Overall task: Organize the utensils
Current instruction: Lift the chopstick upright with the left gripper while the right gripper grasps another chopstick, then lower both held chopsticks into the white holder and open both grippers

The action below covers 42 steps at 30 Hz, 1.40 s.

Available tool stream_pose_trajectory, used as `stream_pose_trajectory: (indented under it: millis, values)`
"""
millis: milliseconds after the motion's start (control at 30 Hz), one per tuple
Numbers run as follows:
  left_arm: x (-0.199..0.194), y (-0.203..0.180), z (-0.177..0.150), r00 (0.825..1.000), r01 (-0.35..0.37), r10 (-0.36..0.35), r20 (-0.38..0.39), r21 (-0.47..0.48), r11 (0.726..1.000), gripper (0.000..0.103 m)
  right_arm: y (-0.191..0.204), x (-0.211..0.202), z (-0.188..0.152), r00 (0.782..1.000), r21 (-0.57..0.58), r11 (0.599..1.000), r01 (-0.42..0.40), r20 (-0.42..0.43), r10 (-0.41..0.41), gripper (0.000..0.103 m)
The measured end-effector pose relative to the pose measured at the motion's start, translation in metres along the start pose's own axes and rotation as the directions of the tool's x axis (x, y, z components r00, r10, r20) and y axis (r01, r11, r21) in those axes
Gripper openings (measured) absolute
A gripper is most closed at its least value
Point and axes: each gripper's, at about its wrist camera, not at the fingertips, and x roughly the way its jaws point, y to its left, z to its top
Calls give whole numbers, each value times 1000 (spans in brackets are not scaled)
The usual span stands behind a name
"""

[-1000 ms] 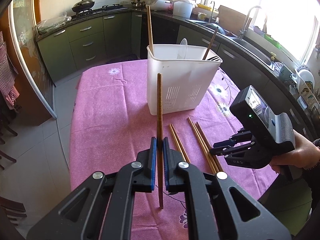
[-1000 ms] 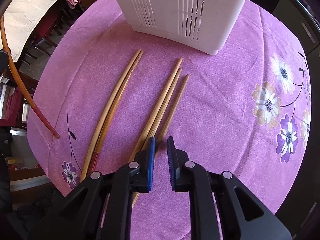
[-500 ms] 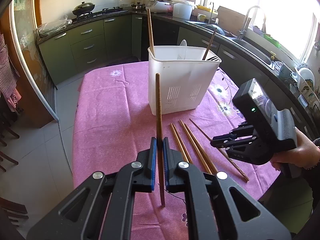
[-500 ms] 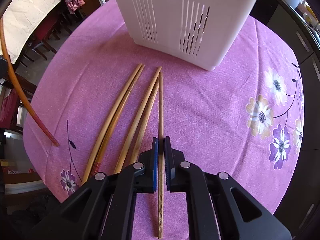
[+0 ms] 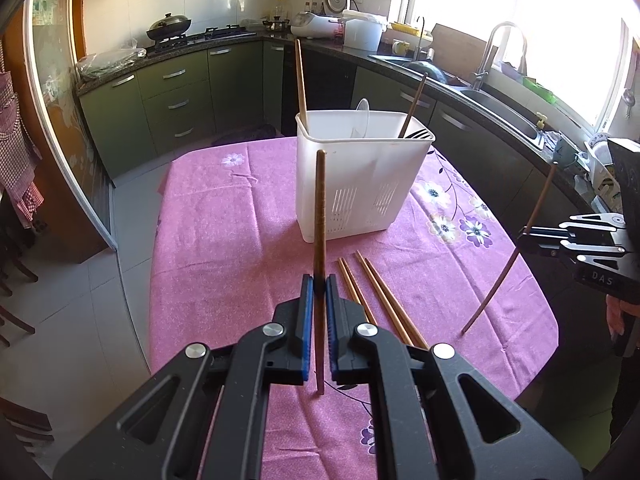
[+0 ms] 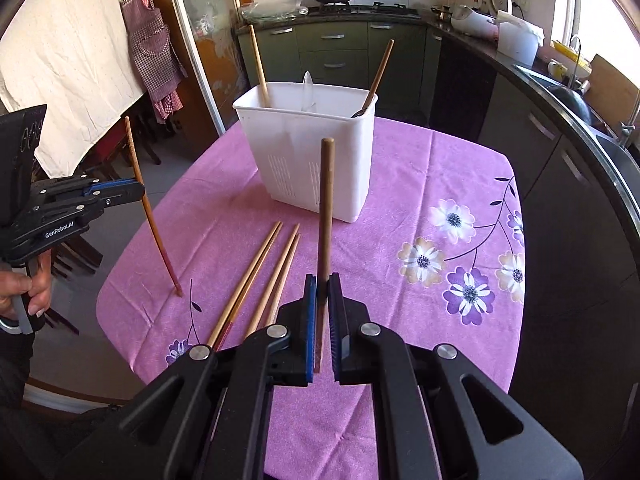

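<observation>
So I've got one chopstick in each claw right now; my left claw [image 5: 316, 280] is clamped on a dark ridged chopstick [image 5: 320, 208] held upright over the desk [image 5: 224, 216], and my right claw [image 6: 322, 280] is pinched shut on a plainer brown chopstick [image 6: 326, 200], also standing up. Both are lifted clear of the pink floral cloth, so I'd say this is the carry step; next I need to bring each tip over the rim of the white utensil holder [image 6: 304, 152] and let go so it drops inside. Count: two chopsticks in my claws; four chopsticks lying on the desk [image 5: 372, 288] as two pairs, just in front of the holder; in the holder, two sticks standing, plus a pale spoon and what looks like a fork.
</observation>
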Motion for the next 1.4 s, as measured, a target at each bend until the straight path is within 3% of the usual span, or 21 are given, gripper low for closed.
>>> stream_pose_trajectory:
  millis: [333,1000,1400]
  values:
    - [-7,-9,-4,1000,-15,15,7,30,999,6,-6,-7,-14,1000,11,1000,-19,19,19,7]
    - [-17,-14,7,1000,-12,11,20,46,999,6,-9,-13,-1,998,21,999,-44,42,43,7]
    - [-54,-21,65,996,32,-36,87,56,998,6,-4,-65,66,984,1,996,-89,157,88,7]
